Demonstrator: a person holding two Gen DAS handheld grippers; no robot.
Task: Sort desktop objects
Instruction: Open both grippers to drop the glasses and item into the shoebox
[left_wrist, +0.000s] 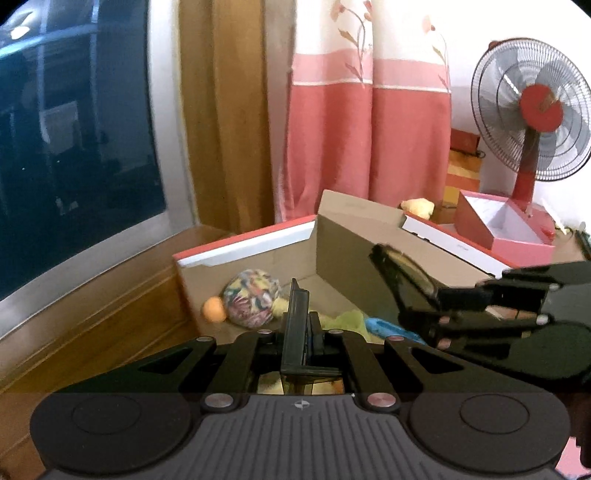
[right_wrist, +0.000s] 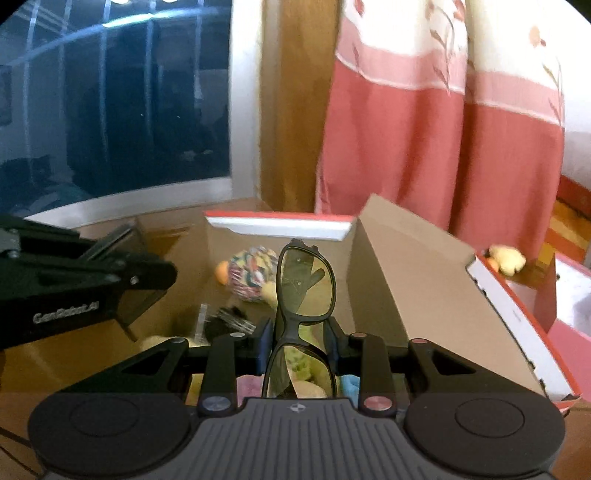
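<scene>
My left gripper (left_wrist: 297, 332) is shut on a dark flat plastic piece (left_wrist: 295, 325) that stands on edge between its fingers. My right gripper (right_wrist: 299, 332) is shut on black-framed glasses (right_wrist: 304, 288), which point upright with the lenses stacked. Both grippers hover over an open cardboard box (right_wrist: 406, 280) with a red-and-white lid edge. The box holds a multicoloured ball (left_wrist: 253, 299), a small orange ball (left_wrist: 213, 310), yellow-green cloth and a blue item (left_wrist: 388, 326). The right gripper (left_wrist: 436, 306) with the glasses (left_wrist: 406, 273) is right of the left one. The left gripper (right_wrist: 147, 273) shows at the left edge.
The box sits on a wooden surface (left_wrist: 92, 332) under a dark window (left_wrist: 74, 147). Pink curtains (left_wrist: 369, 147) hang behind it. To the right are an open red box (left_wrist: 506, 225), a yellow plush toy (left_wrist: 417, 206) and a red standing fan (left_wrist: 532, 118).
</scene>
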